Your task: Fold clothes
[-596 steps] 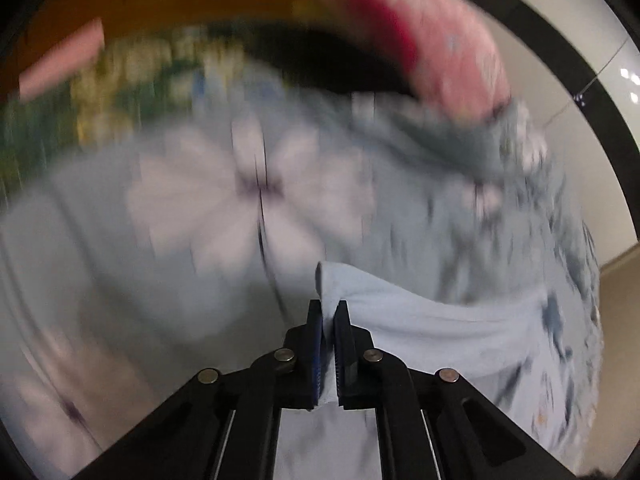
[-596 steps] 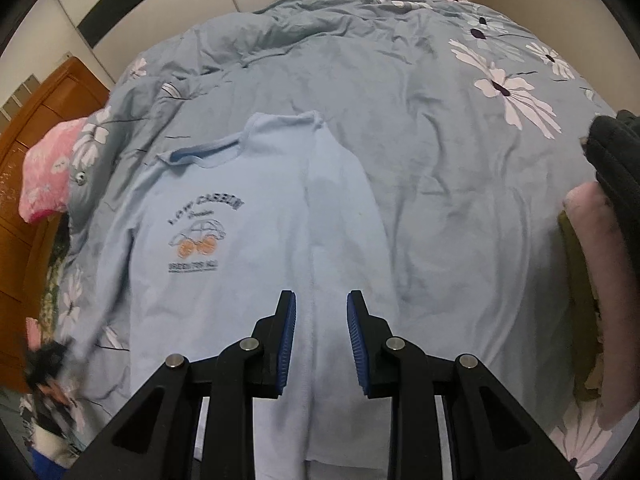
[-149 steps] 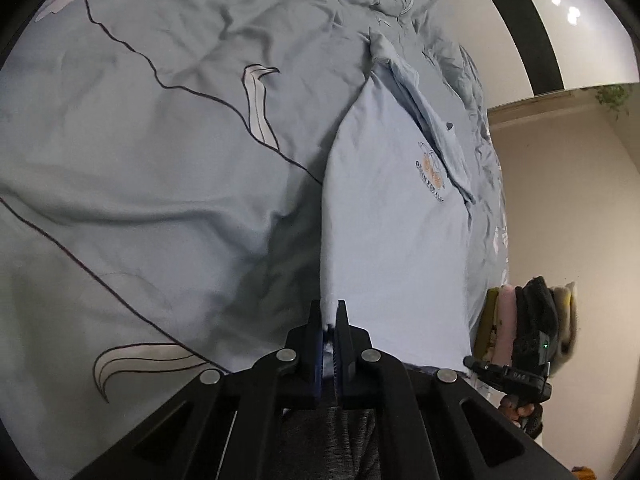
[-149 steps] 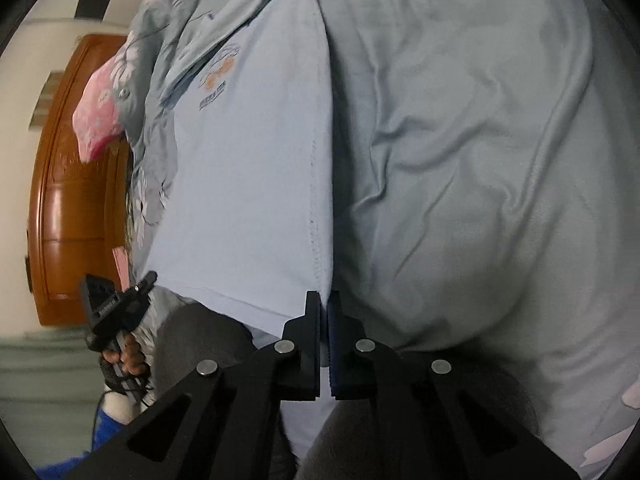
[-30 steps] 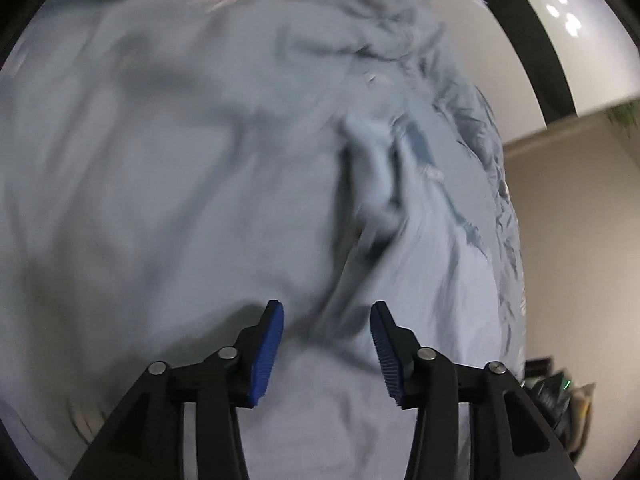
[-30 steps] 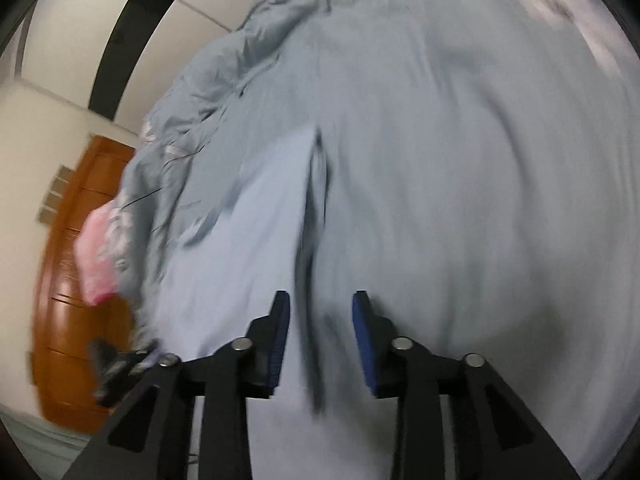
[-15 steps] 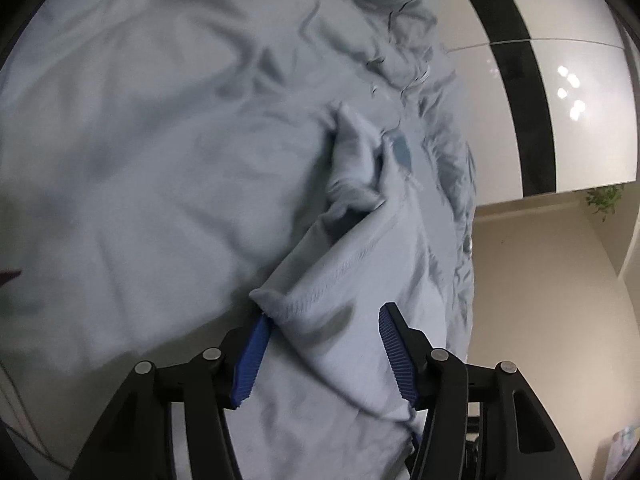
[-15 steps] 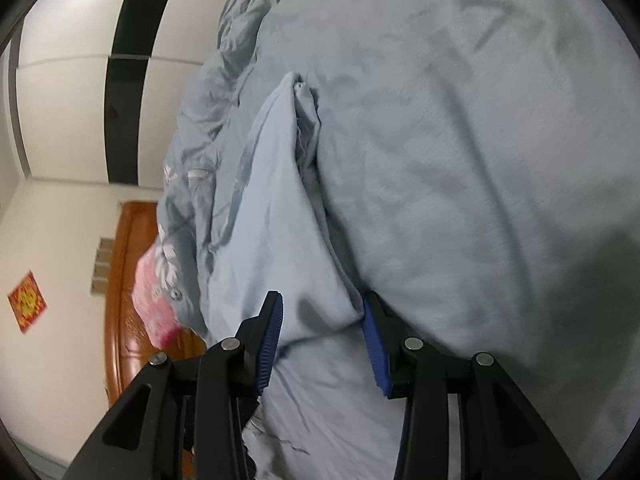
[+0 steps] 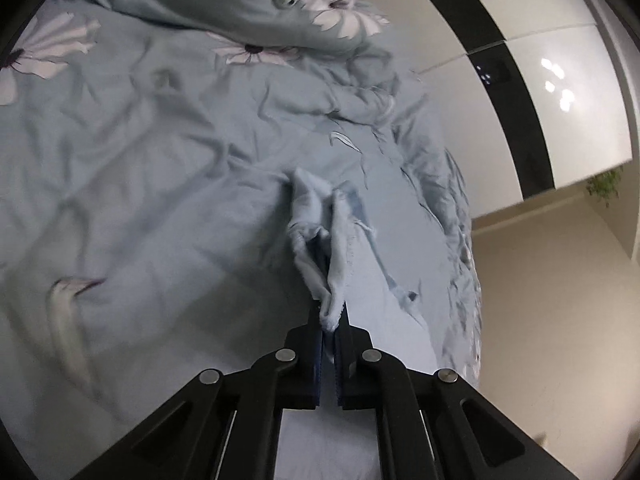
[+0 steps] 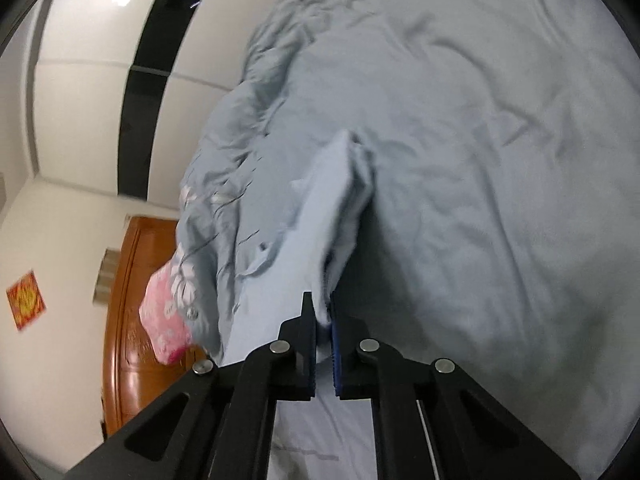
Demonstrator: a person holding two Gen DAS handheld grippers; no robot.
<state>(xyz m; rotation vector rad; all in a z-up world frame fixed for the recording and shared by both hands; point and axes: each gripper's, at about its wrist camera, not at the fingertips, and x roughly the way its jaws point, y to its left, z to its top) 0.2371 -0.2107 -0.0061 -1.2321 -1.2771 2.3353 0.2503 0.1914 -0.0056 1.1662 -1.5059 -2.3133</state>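
Note:
A light blue shirt [image 9: 384, 276] lies on the floral blue-grey bedspread [image 9: 140, 184]. My left gripper [image 9: 329, 322] is shut on a bunched fold of the shirt's edge, which rises between the fingers. In the right wrist view my right gripper [image 10: 323, 314] is shut on the other side of the same shirt [image 10: 304, 248], whose cloth is gathered up in a ridge ahead of the fingers. Most of the shirt's body lies below both grippers, partly hidden by them.
A pink floral pillow [image 10: 168, 312] sits at the bed's head by a brown wooden headboard [image 10: 128, 320]. White wall panels with a black stripe [image 9: 508, 92] stand beyond the bed. Rumpled bedspread [image 10: 480, 160] spreads to the right.
Both grippers were open half a second ago, straddling the shirt's edges. Now both have shut on the cloth and the fold stands gathered between the fingers.

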